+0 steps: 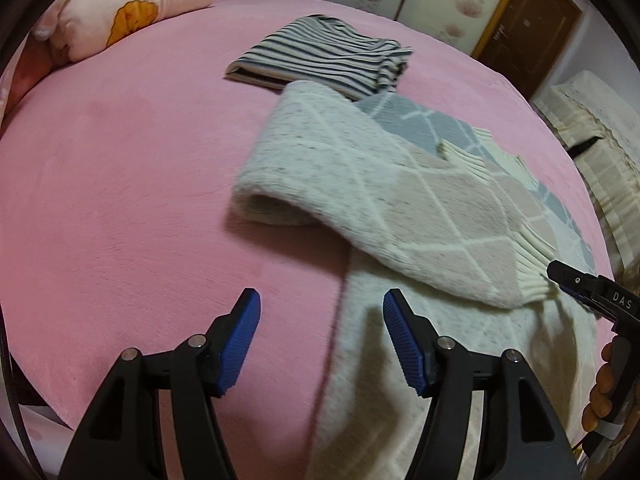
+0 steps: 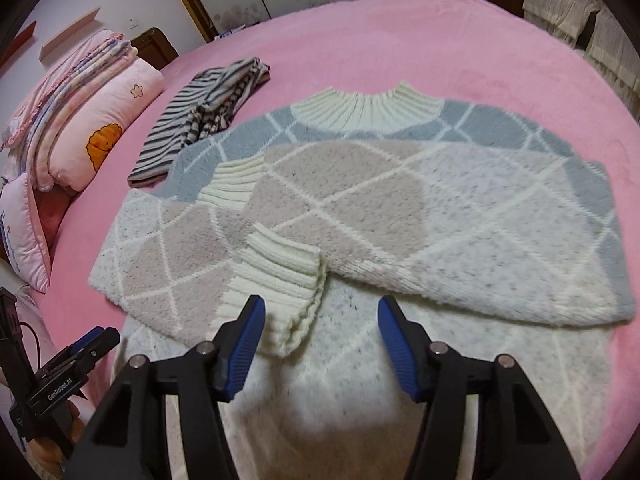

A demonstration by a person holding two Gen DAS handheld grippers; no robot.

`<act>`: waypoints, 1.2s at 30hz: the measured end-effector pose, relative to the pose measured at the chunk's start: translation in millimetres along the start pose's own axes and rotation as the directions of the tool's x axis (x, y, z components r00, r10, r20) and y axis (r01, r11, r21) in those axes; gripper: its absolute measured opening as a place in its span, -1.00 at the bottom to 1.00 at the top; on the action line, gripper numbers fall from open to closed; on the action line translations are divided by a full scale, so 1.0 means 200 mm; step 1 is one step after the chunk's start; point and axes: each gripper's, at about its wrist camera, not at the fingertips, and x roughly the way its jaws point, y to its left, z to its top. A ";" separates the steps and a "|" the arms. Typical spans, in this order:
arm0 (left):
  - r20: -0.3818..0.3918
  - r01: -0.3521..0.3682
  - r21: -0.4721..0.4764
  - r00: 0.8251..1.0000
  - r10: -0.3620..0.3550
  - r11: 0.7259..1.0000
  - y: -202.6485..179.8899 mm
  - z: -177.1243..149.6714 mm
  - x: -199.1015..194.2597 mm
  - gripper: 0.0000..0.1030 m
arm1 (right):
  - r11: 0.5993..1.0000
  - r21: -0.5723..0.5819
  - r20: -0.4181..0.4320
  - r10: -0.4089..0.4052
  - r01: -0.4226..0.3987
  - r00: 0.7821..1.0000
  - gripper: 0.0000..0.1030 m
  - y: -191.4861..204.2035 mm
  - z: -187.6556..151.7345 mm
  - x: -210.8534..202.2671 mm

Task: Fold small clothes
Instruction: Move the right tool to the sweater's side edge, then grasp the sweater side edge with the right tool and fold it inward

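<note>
Sweater [image 2: 360,208] lay flat on the pink bed [image 2: 400,40], collar [image 2: 368,110] toward the far side, both sleeves folded across the chest so that their ribbed cuffs met near the middle; its diamond pattern ran blue-grey at the shoulders, beige at the chest and pale at the hem.

Going left to right in the right wrist view: pillows [image 2: 100,128] were stacked at the bed's left edge, with the left gripper [image 2: 90,340] low beside them over the bed just off the sweater's hem corner. A folded striped garment [image 2: 192,128] lay just beside the sweater's left shoulder; whether they touched I could not tell. The right gripper [image 2: 320,336] hung over the hem with its jaws apart, nothing clamped; the near cuff [image 2: 280,284] lay just ahead of the left pad.

In the left wrist view, the left gripper [image 1: 320,332] also stood with jaws apart and empty, one pad over bare bed and the other over the sweater's edge. At the far right the right gripper [image 1: 576,284] reached in at a cuff, held in a hand [image 1: 604,392].
</note>
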 end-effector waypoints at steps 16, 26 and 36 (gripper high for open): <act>0.004 -0.010 -0.021 1.000 0.010 1.000 0.00 0.06 0.08 0.22 | 0.986 -0.166 0.099 0.025 -0.009 0.995 -0.87 0.20 0.14 -0.10; 0.009 0.041 -0.066 0.999 -0.041 0.997 -0.06 0.14 0.13 0.23 | 0.962 -0.265 0.344 0.029 0.068 0.939 -0.87 0.36 0.52 -0.55; 0.008 -0.038 -0.078 0.999 0.039 0.996 -0.12 0.25 0.28 0.28 | 0.981 -0.147 0.358 -0.067 0.127 0.931 -0.87 0.12 0.57 -0.58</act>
